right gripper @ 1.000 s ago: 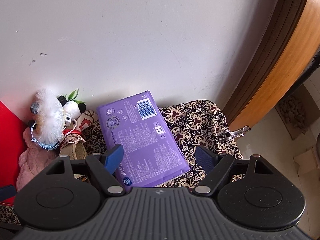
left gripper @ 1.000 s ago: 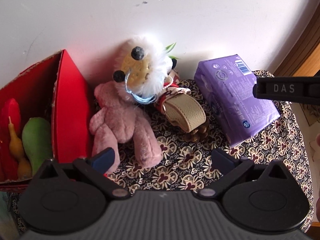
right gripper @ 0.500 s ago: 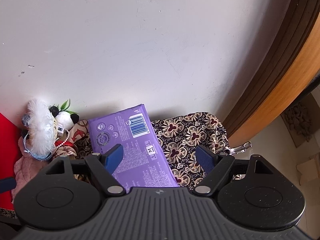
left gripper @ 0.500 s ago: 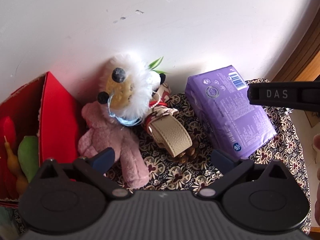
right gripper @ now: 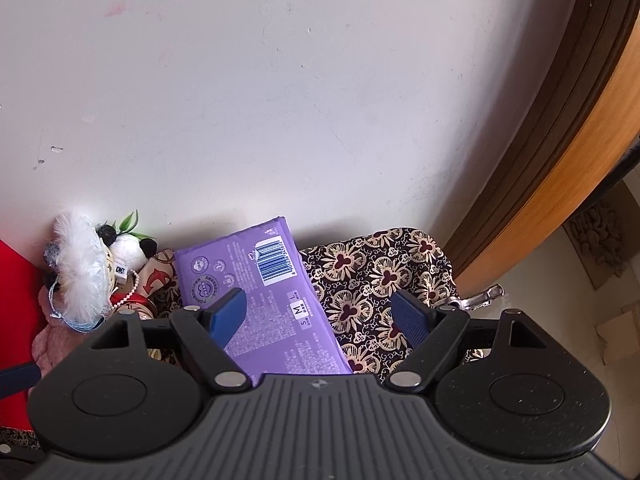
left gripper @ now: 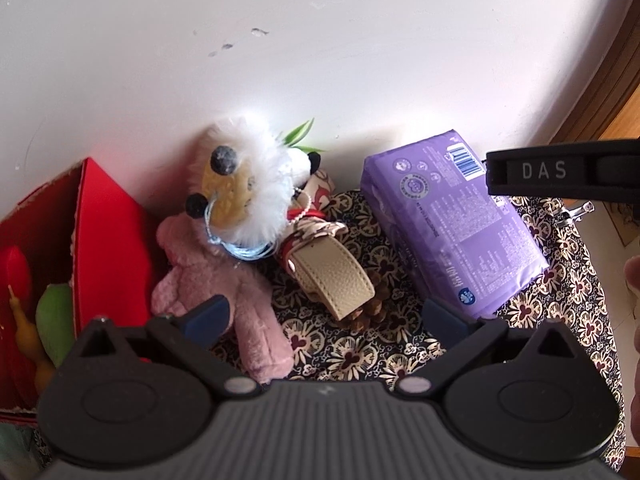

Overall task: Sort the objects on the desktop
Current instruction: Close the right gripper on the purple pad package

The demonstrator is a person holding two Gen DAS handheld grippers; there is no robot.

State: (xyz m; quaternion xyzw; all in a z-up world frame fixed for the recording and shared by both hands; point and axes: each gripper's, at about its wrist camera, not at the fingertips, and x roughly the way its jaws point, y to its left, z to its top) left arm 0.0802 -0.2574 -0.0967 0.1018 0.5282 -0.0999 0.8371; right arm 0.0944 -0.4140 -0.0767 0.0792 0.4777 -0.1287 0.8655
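A pink teddy bear (left gripper: 224,280) lies on the patterned cloth (left gripper: 360,352) with a white fluffy toy (left gripper: 256,188) on it. A beige strap item (left gripper: 332,276) lies beside them over a pine cone (left gripper: 370,312). A purple packet (left gripper: 452,220) lies at the right; it also shows in the right wrist view (right gripper: 264,300). My left gripper (left gripper: 324,320) is open and empty above the cloth, near the bear's leg. My right gripper (right gripper: 320,316) is open and empty above the purple packet.
A red box (left gripper: 100,240) at the left holds green and yellow toy fruit (left gripper: 52,320). A white wall stands right behind the objects. A small panda toy (right gripper: 128,248) sits behind the fluffy toy. A wooden door frame (right gripper: 560,160) is at the right.
Both grippers have pulled back and up from the objects. The objects themselves have not moved, and both grippers stay open.
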